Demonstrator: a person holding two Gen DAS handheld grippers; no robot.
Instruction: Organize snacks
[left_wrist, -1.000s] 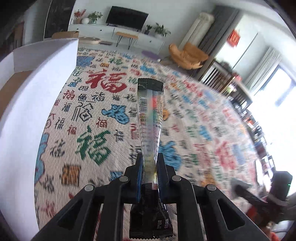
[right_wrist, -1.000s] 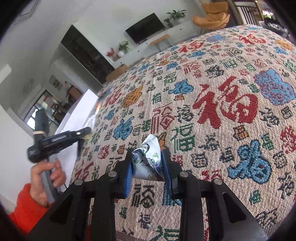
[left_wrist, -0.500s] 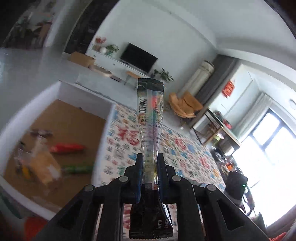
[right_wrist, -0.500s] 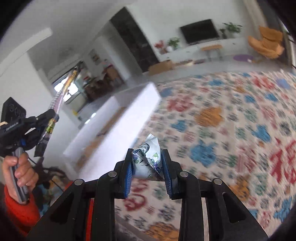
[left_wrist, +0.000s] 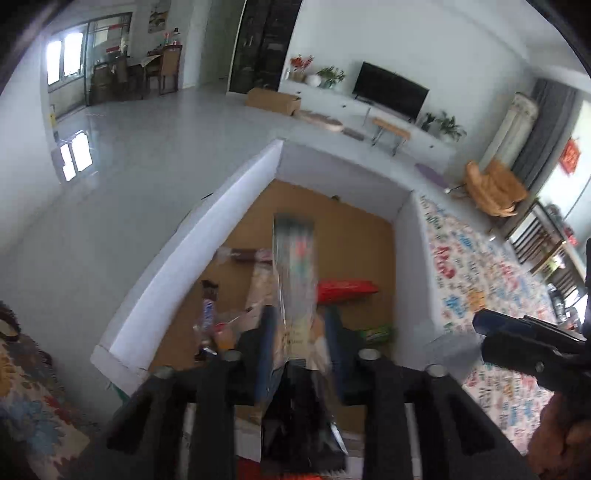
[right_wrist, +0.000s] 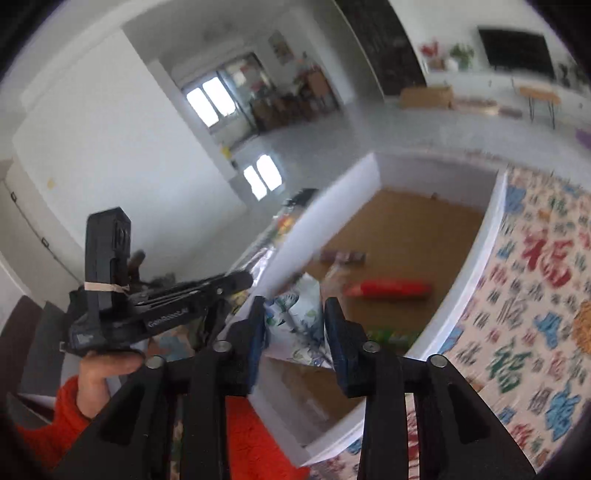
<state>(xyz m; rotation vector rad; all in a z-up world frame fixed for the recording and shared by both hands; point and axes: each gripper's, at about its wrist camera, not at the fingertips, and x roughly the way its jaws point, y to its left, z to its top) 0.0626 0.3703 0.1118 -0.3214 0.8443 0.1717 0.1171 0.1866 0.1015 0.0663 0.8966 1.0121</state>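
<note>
both hand-held grippers tilted down over white box (left_wrist: 229, 206), jaws just opening, long packet (left_wrist: 295, 273) and pouch (right_wrist: 299, 325) loose between

Soft daylight is admitted through the windows (left_wrist: 68, 61) and mirrored as glare on the floor (left_wrist: 74, 157), while straight lines are bowed at the fisheye edges, corners are vignetted, and the carpet (right_wrist: 535, 314) is motion-blurred.

Both grippers are pointing down at a slant. The left gripper (left_wrist: 301, 332) has just been opening its jaws, with a packet loose between them. The right gripper (right_wrist: 295, 325) has just been opening too, around a small pack.
</note>
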